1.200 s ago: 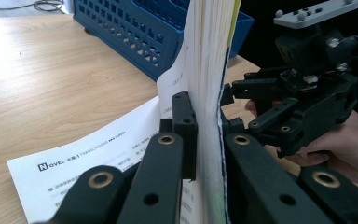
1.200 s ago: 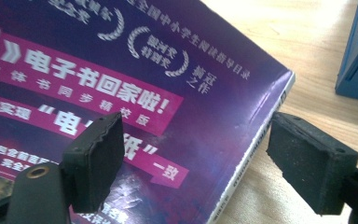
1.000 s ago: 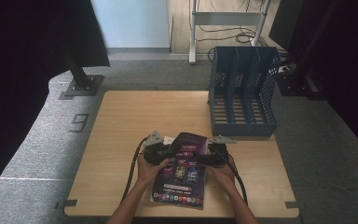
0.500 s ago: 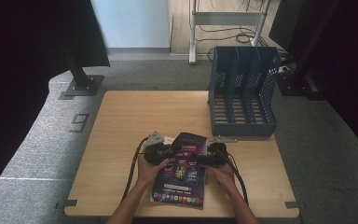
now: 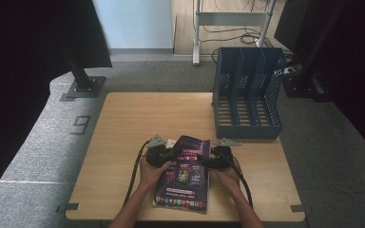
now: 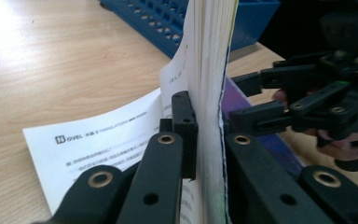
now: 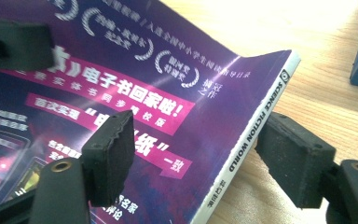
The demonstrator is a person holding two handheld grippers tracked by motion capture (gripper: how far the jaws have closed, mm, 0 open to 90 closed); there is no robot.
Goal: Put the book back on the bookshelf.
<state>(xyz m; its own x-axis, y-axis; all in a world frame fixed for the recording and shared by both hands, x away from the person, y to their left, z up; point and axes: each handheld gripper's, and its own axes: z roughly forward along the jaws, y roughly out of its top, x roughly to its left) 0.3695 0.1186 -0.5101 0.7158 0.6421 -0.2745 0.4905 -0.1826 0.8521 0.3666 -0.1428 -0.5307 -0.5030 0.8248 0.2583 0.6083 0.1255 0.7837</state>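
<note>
A magazine (image 5: 185,176) with a purple cover lies on the wooden table (image 5: 147,114), its far end lifted. My left gripper (image 5: 170,155) is shut on the left edge, and its jaws (image 6: 207,126) clamp the upright stack of pages (image 6: 209,56). My right gripper (image 5: 205,160) sits at the magazine's right side. In the right gripper view its jaws (image 7: 200,156) straddle the spine (image 7: 256,126), one pad over the cover (image 7: 135,84), the other off the spine by a small gap. These jaws have just been closing and are still open.
A blue slotted file rack (image 5: 247,95) stands at the table's back right. A white printed page (image 6: 107,140) lies flat on the wood under the lifted pages. Cables trail from both grippers toward the near edge.
The right gripper's top plate shifted slightly at the magazine's right edge. The magazine and the left gripper stay where they were.
</note>
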